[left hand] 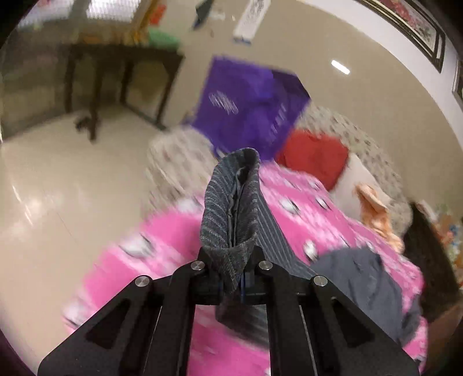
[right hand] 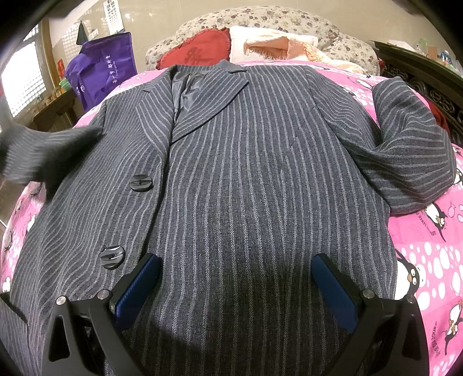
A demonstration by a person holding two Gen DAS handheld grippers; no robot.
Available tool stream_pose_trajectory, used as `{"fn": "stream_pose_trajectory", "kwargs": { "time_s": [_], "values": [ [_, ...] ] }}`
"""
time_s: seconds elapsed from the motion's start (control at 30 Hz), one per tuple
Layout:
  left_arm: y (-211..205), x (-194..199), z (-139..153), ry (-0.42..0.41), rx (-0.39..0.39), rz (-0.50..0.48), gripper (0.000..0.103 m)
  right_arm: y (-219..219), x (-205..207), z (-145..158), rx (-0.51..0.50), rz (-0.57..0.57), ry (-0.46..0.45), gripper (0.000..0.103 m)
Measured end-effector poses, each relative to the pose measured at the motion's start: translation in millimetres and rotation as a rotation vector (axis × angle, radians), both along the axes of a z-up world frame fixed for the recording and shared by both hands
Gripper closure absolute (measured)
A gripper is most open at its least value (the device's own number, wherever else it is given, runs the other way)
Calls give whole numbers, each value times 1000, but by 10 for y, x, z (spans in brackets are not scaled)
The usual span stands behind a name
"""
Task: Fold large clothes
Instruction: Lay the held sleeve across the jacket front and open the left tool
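A large grey pinstriped coat (right hand: 246, 162) lies face up on a pink penguin-print bedspread (right hand: 434, 245), collar toward the headboard. Its right sleeve (right hand: 411, 150) lies bent on the bed. My left gripper (left hand: 231, 257) is shut on the cuff of the left sleeve (left hand: 231, 202) and holds it raised above the bed; that lifted sleeve shows blurred at the left of the right wrist view (right hand: 43, 153). My right gripper (right hand: 235, 274) is open and empty, hovering just over the coat's lower front, with two dark buttons (right hand: 141, 182) to its left.
A red heart cushion (right hand: 194, 49), a white pillow and an orange cloth (right hand: 277, 43) lie by the floral headboard (right hand: 260, 17). A purple bag (right hand: 101, 72) stands to the bed's left. A dark wooden table (left hand: 115, 78) stands on the tiled floor. Dark furniture (right hand: 419, 78) borders the bed's right.
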State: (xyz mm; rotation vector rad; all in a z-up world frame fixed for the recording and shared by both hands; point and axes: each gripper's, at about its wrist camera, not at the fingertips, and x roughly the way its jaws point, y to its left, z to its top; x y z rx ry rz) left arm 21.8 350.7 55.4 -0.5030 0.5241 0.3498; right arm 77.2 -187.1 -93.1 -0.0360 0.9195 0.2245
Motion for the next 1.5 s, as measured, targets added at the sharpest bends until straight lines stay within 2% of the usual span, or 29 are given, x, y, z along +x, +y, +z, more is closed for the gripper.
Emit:
{"fn": "stream_pose_trajectory", "kwargs": {
  "time_s": [0.07, 0.17, 0.27, 0.4, 0.47, 0.67, 0.77, 0.83, 0.9, 0.97, 1.07, 1.2, 1.23, 1.3, 1.4, 1.5],
  "values": [
    [164, -99, 84, 0, 30, 56, 98, 1, 1, -1, 0, 0, 0, 0],
    [351, -267, 97, 1, 27, 156, 98, 1, 2, -1, -1, 0, 0, 0],
    [349, -278, 20, 23, 23, 168, 98, 10, 1, -1, 0, 0, 0, 0],
    [-31, -100, 27, 18, 35, 26, 98, 4, 1, -1, 1, 0, 0, 0],
    [-335, 69, 57, 0, 26, -81, 98, 3, 2, -1, 2, -1, 0, 0],
    [-1611, 861, 55, -5, -3, -371, 97, -1, 4, 1, 5, -2, 0, 0],
    [-2258, 1239, -65, 2, -61, -517, 97, -13, 8, 3, 9, -2, 0, 0],
    [-2652, 1443, -272, 51, -63, -606, 97, -23, 7, 2, 11, -2, 0, 0],
    [-3031, 1557, -624, 175, -1, -644, 92, -22, 11, 3, 12, -2, 0, 0],
    [-3192, 1575, -891, 271, 14, -652, 85, -15, 13, 1, 13, -2, 0, 0],
    [-3215, 1406, -1105, 330, 10, -667, 85, -17, 11, -1, 12, -2, 0, 0],
    [-3030, 1142, -1047, 300, -31, -648, 70, -3, 11, -5, 7, -3, 0, 0],
    [-2954, 1055, -1025, 289, -28, -636, 69, -4, 10, -6, 7, -4, 0, 0],
    [-2825, 877, -1025, 280, -7, -604, 68, 4, 8, -6, 4, -7, 2, 0],
    [-2672, 645, -1180, 301, 30, -573, 68, 20, -5, -5, -6, -15, 1, 0],
    [-2587, 385, -1236, 270, 106, -542, 68, 32, 1, 29, -21, -24, 36, 0]
  ]
}}
